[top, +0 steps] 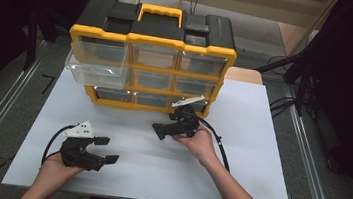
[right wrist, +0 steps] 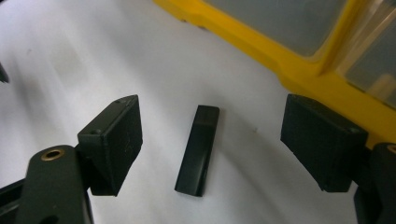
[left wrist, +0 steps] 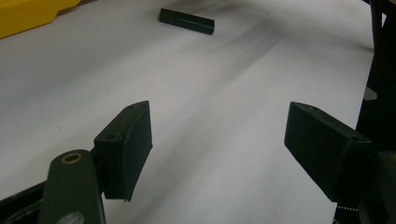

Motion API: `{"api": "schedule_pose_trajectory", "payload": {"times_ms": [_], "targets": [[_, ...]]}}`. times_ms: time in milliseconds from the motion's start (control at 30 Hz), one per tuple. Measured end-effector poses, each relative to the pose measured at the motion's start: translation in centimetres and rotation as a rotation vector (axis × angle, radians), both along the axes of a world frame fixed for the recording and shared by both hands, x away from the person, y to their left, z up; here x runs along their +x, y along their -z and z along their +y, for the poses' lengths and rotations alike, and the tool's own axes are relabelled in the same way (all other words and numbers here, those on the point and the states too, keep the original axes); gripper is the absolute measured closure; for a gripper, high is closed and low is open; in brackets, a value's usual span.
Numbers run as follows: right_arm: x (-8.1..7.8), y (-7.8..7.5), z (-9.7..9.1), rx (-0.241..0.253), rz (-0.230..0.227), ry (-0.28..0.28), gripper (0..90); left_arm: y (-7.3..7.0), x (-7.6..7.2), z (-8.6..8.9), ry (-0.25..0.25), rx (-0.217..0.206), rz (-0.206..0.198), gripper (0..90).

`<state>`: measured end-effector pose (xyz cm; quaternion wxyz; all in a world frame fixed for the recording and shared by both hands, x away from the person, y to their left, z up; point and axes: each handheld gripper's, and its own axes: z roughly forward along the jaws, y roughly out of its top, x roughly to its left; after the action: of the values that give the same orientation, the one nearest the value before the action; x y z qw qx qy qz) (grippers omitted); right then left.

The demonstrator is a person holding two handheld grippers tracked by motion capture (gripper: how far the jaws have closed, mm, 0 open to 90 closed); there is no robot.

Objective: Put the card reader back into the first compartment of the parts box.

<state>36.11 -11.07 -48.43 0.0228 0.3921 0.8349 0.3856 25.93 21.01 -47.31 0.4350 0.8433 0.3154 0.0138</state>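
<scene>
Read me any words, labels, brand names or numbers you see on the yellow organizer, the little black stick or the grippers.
None can be read.
Yellow and black drawer organizer: no legible brand or label on its lid, frame or clear drawers.
Small black stick on the white table: plain surface, no print visible.
Left gripper and right gripper: no markings legible; the fingers are bare black.

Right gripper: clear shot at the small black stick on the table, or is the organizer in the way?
Probably yes. The right gripper is open with the black stick lying flat between its jaws, untouched. The yellow organizer sits close beside one jaw but not over the stick, so the way looks free.
</scene>
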Motion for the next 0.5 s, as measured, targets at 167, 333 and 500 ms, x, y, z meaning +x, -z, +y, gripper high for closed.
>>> {"api": "schedule_pose_trajectory", "payload": {"times_ms": [167, 333, 500], "targets": [[-0.1, 0.6, 0.4, -0.018, 0.006, 0.002, 19.8, 0.0, 0.0, 0.0, -0.003, 0.0, -0.002, 24.6], [-0.3, 1.3, 0.9, -0.027, 0.014, -0.007, 22.0, -0.1, 0.0, 0.0, 0.0, -0.003, -0.004, 24.6], [-0.5, 2.0, 1.5, -0.045, 0.042, -0.005, 28.9, -0.1, 0.0, 0.0, 0.001, -0.001, -0.004, 24.6]]}}
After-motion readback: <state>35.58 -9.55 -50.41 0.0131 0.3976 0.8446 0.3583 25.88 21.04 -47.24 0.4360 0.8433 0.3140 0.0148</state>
